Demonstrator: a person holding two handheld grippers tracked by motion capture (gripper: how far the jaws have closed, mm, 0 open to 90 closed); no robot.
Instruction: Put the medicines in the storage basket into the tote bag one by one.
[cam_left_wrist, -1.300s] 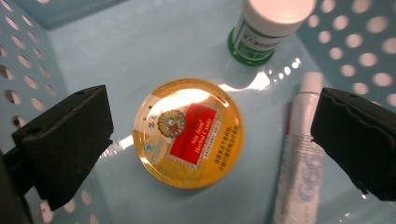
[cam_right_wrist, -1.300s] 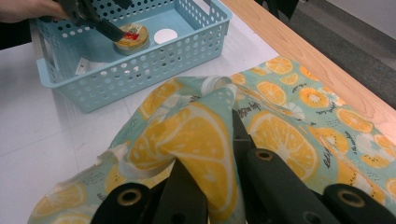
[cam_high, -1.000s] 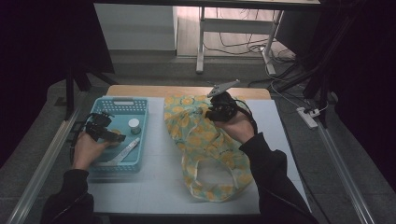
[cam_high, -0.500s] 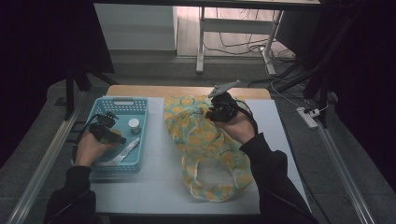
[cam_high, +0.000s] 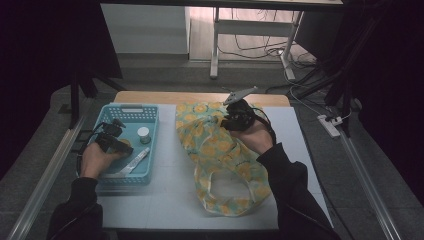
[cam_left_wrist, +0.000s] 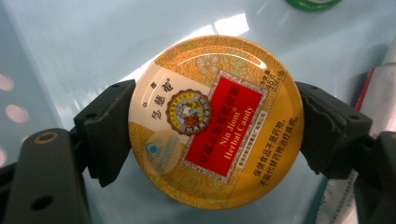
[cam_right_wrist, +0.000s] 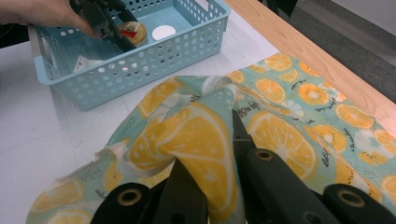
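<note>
Fabric (cam_high: 225, 165) lies nearest along the front of the white desk (cam_high: 165, 200): a soft, creased bag of teal cloth printed with orange slices, its looped handles toward the person. The right gripper (cam_right_wrist: 219, 135) pinches a raised fold of this cloth, its fingers drawn narrow and clamped on the material, so that the fold stands up in a ridge between them. In the high view the right gripper (cam_high: 235, 120) sits over the far half of the bag.

Left of the bag stands a light blue plastic basket (cam_high: 150, 112) with perforated walls and a smooth floor. Inside it the left gripper (cam_left_wrist: 212, 126) has its fingers set on opposite edges of a round, flat candy tin (cam_left_wrist: 215, 121); the fingers have just been closing, and the black ribbed pads meet the tin's rim. The lid is glossy, yellow with a red label. A white-capped jar (cam_high: 144, 134) and a flat silver sachet (cam_high: 134, 161) lie just beside it.

Beyond, a wooden desk edge (cam_high: 200, 96) borders the surface.
</note>
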